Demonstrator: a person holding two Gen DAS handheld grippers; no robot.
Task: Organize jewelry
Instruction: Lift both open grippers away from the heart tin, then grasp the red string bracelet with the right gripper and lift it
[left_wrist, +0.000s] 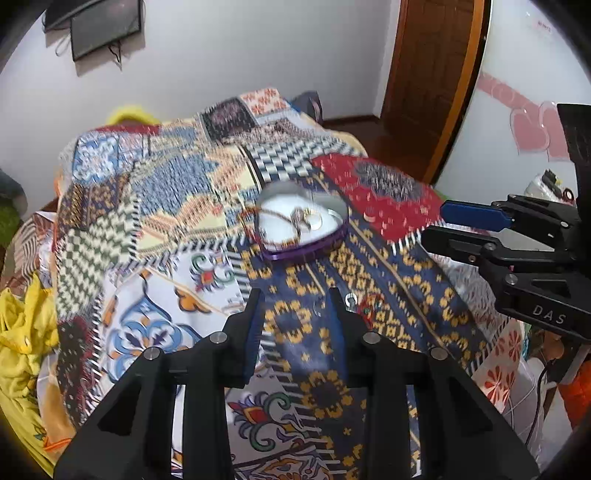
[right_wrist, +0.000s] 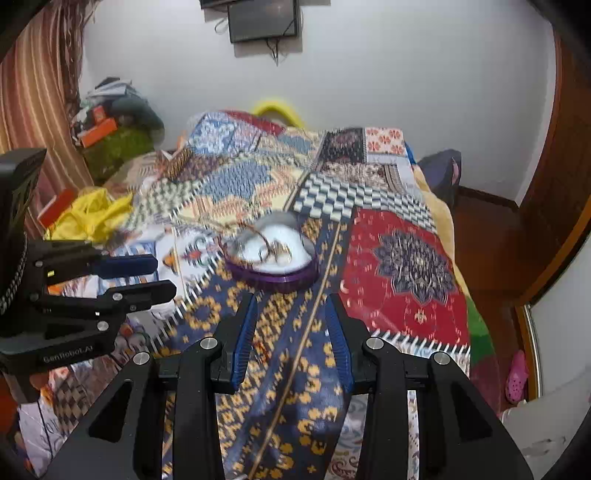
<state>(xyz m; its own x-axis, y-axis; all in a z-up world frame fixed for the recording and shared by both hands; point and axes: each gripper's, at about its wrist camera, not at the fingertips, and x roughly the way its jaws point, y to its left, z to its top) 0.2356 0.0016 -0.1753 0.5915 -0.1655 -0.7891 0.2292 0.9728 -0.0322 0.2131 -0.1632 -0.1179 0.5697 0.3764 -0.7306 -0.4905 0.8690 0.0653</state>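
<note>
The heart-shaped box (left_wrist: 303, 225) sits mid-bed (left_wrist: 166, 206), open so its rings (left_wrist: 308, 218) and chain (left_wrist: 273, 218) stay gathered, while the left claw (left_wrist: 295, 302) and right claw (right_wrist: 290, 306) hover short of it, both wide and empty, probably ready to reach in.

Blurred: jewelry (left_wrist: 300, 218) in dish (left_wrist: 306, 251), pieces indistinguishable. Cut off by frame edge: TV (right_wrist: 263, 18). Quilt (left_wrist: 155, 206) pattern smeared.
</note>
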